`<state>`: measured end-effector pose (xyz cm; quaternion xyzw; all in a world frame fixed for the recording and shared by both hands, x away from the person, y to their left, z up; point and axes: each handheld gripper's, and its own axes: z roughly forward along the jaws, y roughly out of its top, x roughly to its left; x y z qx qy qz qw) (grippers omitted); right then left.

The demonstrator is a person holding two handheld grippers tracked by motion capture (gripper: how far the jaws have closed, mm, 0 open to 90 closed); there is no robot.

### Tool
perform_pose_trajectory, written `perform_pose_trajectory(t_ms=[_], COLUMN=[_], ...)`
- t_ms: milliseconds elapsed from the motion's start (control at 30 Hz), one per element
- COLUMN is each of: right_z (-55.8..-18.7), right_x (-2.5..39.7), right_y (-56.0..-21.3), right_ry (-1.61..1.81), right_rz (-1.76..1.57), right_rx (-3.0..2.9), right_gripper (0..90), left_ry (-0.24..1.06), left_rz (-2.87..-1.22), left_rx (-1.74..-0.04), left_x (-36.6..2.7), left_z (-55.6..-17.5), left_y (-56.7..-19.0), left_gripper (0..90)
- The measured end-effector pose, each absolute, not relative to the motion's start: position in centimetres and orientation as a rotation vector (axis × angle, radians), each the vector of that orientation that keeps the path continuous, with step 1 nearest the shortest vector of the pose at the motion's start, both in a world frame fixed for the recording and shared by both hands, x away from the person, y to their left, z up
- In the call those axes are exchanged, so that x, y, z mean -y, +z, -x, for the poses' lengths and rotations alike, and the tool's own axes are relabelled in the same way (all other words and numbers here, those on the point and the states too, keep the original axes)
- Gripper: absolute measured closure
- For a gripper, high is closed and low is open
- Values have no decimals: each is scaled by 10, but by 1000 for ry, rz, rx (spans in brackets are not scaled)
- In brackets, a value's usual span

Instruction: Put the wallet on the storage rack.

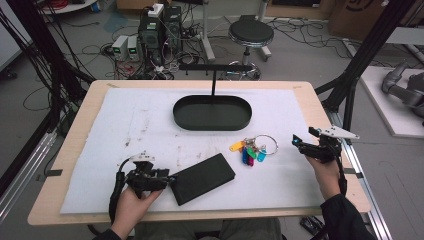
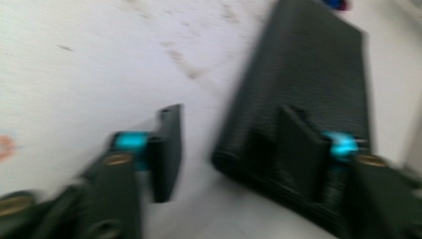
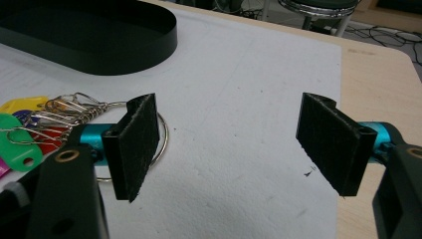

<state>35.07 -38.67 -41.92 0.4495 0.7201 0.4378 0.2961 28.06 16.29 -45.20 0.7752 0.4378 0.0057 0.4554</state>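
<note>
Item count: one black oval tray (image 1: 212, 113), one flat black case (image 1: 203, 178), one bunch of keys (image 1: 252, 148) — coloured tags on a metal ring. Two grippers — left gripper (image 1: 167, 179), right gripper (image 1: 303, 137). One stool (image 1: 250, 35) beyond the table (image 1: 75, 135).

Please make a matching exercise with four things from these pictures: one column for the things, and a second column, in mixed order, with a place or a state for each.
Things:
1. oval black tray
2. key ring with coloured tags
3. flat black case
4. right gripper

Places or states:
A. at the left gripper, one end between its open jaws
B. at the far middle of the white mat
C. open, holding nothing
D. between the case and the right gripper

Pairs: 1-B, 2-D, 3-A, 4-C
</note>
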Motion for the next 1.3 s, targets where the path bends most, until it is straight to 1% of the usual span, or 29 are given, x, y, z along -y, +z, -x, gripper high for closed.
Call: perform_pose_trajectory(t_ms=[233,267,300,333,367,400,467,500,567,600,633,667,700,733,800,833,867,933,1100,1233,1300], right_z=[-352,-352,-352,-351,-352,-352,-351,-351,-351,-351,-350,-350,-349,-348,-347,-347,-346,-345,-342,-341,-341], right_x=[385,385,385,384,384,384,384,384,385,385,385,385,385,384,384,384,382,381,374,366,356], right_y=[-419,-419,-419,-419,-419,-419,-419,-418,-418,-417,-417,-417,-416,-415,-414,-413,-412,-410,-406,-403,-401], right_ry=[1159,1159,1159,1158,1159,1159,1158,1158,1163,1165,1168,1175,1176,1185,1203,1211,1228,1249,1315,1386,1451], right_rz=[-1189,-1190,-1190,-1193,-1188,-1188,-1189,-1187,-1185,-1184,-1181,-1182,-1178,-1174,-1165,-1157,-1160,-1151,-1117,-1083,-1044], right_rx=[-1922,-1921,-1921,-1919,-1918,-1918,-1913,-1912,-1906,-1899,-1898,-1894,-1890,-1884,-1873,-1870,-1864,-1858,-1865,-1881,-1916], right_gripper=[252,252,252,252,252,252,254,256,257,258,258,259,260,261,261,261,261,261,261,261,261], left_ry=[35,70,70,88,98,104,151,151,239,265,265,327,327,391,461,461,531,584,613,593,580], left_rz=[-1916,-1921,-1921,-1931,-1931,-1931,-1911,-1911,-1895,-1886,-1886,-1872,-1872,-1861,-1849,-1849,-1833,-1806,-1785,-1781,-1784], left_rx=[-1050,-1033,-1033,-1014,-1002,-988,-935,-935,-859,-840,-840,-787,-787,-726,-659,-659,-587,-530,-447,-393,-377], left_x=[-162,-161,-161,-161,-161,-162,-162,-162,-160,-158,-158,-156,-156,-154,-151,-151,-150,-149,-150,-152,-153], left_z=[-279,-277,-277,-276,-276,-276,-275,-275,-274,-273,-273,-271,-271,-270,-268,-268,-266,-264,-261,-257,-256], left_y=[-452,-451,-451,-449,-448,-448,-444,-444,-437,-434,-434,-429,-429,-425,-420,-420,-416,-414,-413,-414,-415], left_gripper=[603,622,641,641,689,689,727,738,758,764,769,774,778,781,785,786,788,790,793,793,793])
